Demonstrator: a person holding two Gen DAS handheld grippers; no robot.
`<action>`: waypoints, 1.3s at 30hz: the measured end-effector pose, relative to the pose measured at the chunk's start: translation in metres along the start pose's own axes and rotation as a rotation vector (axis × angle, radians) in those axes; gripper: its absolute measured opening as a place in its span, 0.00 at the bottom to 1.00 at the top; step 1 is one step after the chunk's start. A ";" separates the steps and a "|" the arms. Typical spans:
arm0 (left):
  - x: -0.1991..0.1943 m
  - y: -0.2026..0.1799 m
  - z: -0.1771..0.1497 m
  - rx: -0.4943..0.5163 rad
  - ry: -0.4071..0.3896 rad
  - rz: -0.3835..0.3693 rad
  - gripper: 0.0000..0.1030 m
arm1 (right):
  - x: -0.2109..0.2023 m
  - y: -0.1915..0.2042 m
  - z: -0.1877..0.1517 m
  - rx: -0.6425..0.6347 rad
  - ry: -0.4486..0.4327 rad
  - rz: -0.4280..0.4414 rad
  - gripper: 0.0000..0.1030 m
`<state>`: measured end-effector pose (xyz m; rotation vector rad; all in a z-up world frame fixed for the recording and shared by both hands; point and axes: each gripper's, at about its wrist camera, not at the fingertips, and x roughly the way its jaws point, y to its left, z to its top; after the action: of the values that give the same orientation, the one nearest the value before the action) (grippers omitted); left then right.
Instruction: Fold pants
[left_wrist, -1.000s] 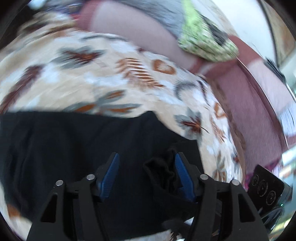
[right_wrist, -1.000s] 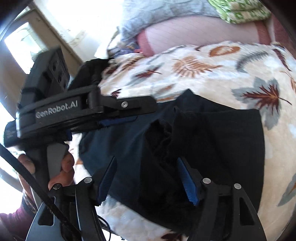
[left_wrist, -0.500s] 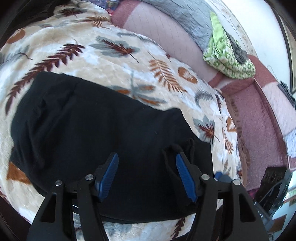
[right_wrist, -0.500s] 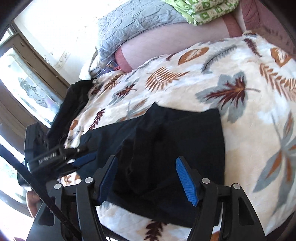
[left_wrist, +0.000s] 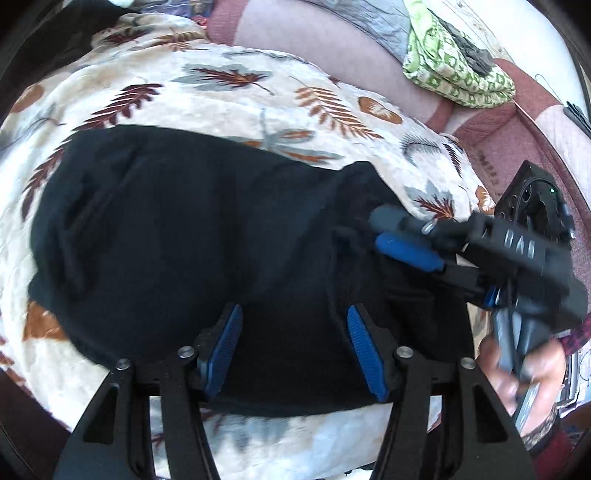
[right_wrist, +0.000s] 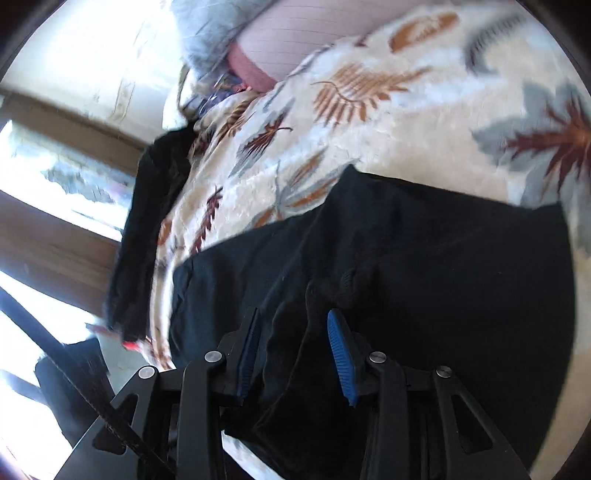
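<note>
Black pants (left_wrist: 192, 236) lie folded on a leaf-print blanket (left_wrist: 229, 96); they also fill the lower right wrist view (right_wrist: 436, 258). My left gripper (left_wrist: 293, 350) is open just above the pants' near edge, with nothing between its blue pads. My right gripper (right_wrist: 293, 354) hovers over a raised fold of the pants with its jaws apart, narrower than before; whether the pads touch the cloth is unclear. In the left wrist view the right gripper (left_wrist: 391, 236) comes in from the right over the pants' right end, held by a hand (left_wrist: 517, 369).
A pink sofa back (left_wrist: 332, 48) runs behind the blanket, with a grey pillow (right_wrist: 207, 33) and a folded green-patterned cloth (left_wrist: 454, 62) on it. A dark garment (right_wrist: 147, 229) hangs at the blanket's left edge beside a bright window (right_wrist: 55, 177).
The right gripper has moved in over the pants' right end and its jaws have narrowed. The left gripper has drawn back a little and stays open.
</note>
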<state>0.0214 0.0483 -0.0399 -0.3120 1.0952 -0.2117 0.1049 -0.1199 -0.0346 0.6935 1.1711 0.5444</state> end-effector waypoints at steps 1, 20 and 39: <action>-0.004 0.003 -0.002 0.001 -0.012 0.019 0.54 | -0.001 -0.004 0.002 0.028 -0.010 0.018 0.41; -0.040 0.029 -0.002 -0.169 -0.093 -0.106 0.54 | -0.028 0.045 -0.074 -0.460 -0.076 -0.309 0.40; -0.043 0.043 0.002 -0.205 -0.095 -0.112 0.54 | -0.015 0.060 -0.090 -0.397 0.002 -0.166 0.39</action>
<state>0.0049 0.1026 -0.0184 -0.5627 1.0073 -0.1826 0.0127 -0.0713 -0.0020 0.2536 1.0696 0.6144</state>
